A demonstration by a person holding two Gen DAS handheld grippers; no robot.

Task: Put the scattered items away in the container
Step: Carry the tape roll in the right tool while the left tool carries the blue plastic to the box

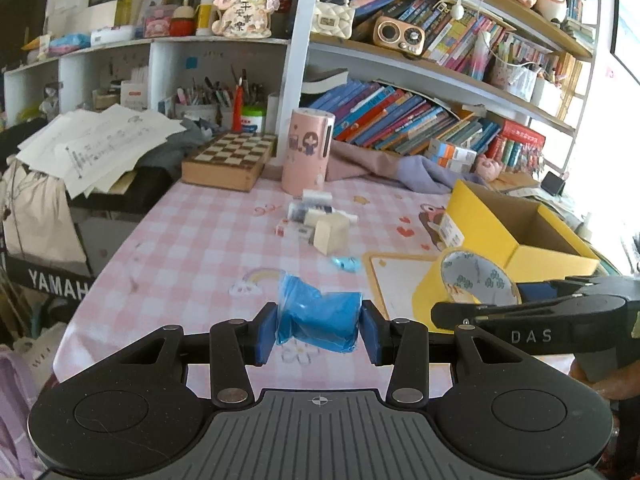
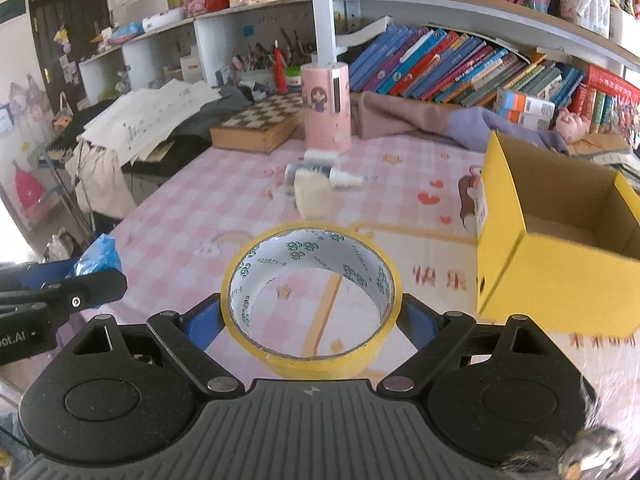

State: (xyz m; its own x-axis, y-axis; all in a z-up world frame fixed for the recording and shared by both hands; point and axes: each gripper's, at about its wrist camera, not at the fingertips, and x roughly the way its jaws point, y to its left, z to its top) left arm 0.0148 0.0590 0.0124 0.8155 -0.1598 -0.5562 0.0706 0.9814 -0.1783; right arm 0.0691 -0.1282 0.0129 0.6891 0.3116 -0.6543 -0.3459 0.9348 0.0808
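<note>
We see left gripper [image 1: 319, 326] fingers clamping blue bag [image 1: 318, 320] | right gripper [image 2: 312, 312] fingers clasping tape roll [image 2: 312, 296] | yellow box [image 2: 560, 248] nearby | small items [image 1: 316, 220] mid-bench [image 1: 180, 248] | bookshelves [image 1: 400, 116] behind.

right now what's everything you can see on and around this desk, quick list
blue bag: one, blue, in left claw
tape roll: one, yellow, in right claw
box: one, yellow, open, desk right
small items: a pile, mostly white, mid-desk
blue scrap: one, near pile
canister: one, pink, behind pile
chessboard box: one, brown, back left
books: many, mixed, shelves
tablecloth: pink check
left claw: one, black, blue pads
right claw: one, black, blue pads
</note>
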